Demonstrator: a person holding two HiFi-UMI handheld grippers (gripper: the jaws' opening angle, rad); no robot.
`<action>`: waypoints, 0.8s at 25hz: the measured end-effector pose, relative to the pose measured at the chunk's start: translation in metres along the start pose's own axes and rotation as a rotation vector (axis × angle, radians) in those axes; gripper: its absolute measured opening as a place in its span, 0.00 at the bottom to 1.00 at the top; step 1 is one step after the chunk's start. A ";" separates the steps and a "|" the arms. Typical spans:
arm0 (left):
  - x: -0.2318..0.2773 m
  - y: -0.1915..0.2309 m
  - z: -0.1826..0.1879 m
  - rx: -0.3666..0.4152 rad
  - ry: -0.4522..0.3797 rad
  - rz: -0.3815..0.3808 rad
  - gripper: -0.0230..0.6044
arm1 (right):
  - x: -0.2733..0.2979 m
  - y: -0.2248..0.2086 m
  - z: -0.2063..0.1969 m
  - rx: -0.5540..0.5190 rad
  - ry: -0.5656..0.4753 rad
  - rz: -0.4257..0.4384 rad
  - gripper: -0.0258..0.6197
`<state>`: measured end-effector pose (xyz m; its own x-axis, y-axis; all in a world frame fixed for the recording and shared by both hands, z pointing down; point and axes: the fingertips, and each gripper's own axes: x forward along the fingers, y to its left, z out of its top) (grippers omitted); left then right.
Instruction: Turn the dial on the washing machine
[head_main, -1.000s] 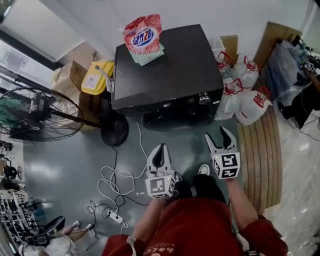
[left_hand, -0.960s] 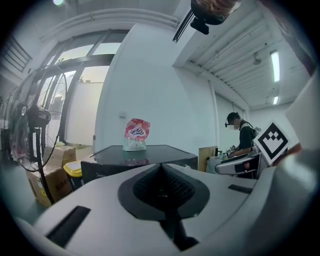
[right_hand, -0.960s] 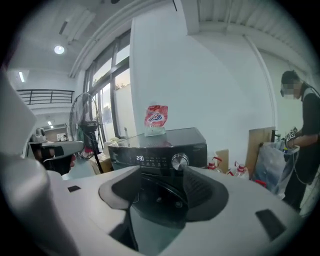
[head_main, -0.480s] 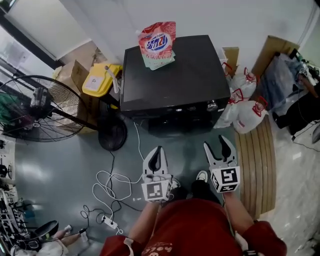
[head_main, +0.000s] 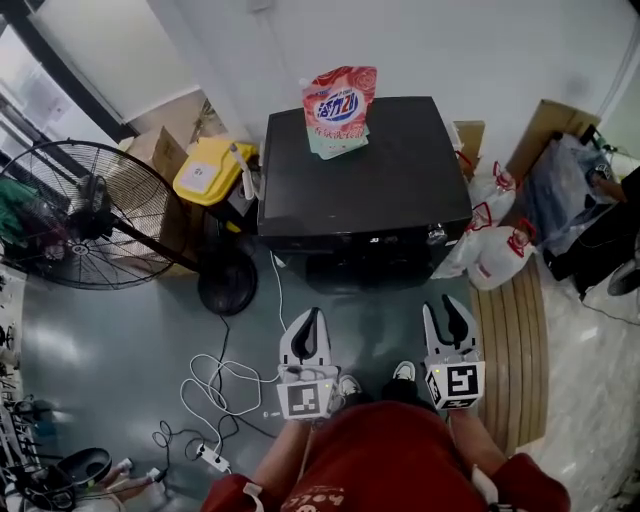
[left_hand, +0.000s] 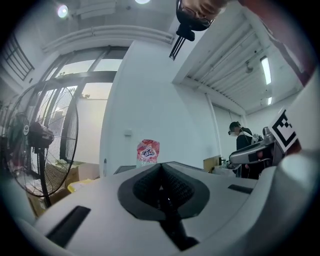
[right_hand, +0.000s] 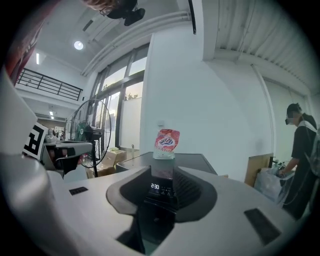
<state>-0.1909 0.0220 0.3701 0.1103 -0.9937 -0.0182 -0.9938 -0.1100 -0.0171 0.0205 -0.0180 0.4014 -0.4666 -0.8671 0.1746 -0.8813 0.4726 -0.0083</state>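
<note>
The black washing machine (head_main: 365, 170) stands against the white wall, with its silver dial (head_main: 436, 236) at the right end of the front panel. A pink detergent pouch (head_main: 340, 105) stands on its lid. Both grippers hover well short of the machine, pointing at it. My left gripper (head_main: 312, 320) is shut with nothing in it. My right gripper (head_main: 446, 308) is open by a narrow gap, its jaws have just been closing, and nothing is between them. In the right gripper view the lit display (right_hand: 156, 186) shows through the right gripper (right_hand: 162, 182). The pouch (left_hand: 148, 152) shows above the left gripper (left_hand: 161, 167).
A large floor fan (head_main: 75, 215) stands left, with a yellow container (head_main: 210, 170) and cardboard boxes beside the machine. White bags (head_main: 495, 250) lie right of it, beside a wooden mat (head_main: 515, 340). Cables and a power strip (head_main: 215, 385) lie on the floor. A person (right_hand: 302, 150) stands far right.
The washing machine has slid down and right in the head view. Both grippers sit lower in that view than before. The gap between the right jaws has narrowed.
</note>
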 end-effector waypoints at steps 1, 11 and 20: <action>0.000 0.002 0.002 0.003 -0.001 -0.002 0.05 | -0.001 0.001 0.005 -0.003 -0.013 -0.003 0.24; 0.009 0.002 0.022 -0.015 -0.013 0.001 0.05 | -0.002 -0.004 0.039 -0.020 -0.100 0.012 0.05; 0.014 0.002 0.032 -0.006 -0.033 0.020 0.05 | 0.007 -0.009 0.043 0.018 -0.102 0.021 0.05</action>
<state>-0.1907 0.0090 0.3375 0.0911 -0.9945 -0.0511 -0.9958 -0.0907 -0.0108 0.0219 -0.0353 0.3607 -0.4898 -0.8688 0.0731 -0.8718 0.4891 -0.0291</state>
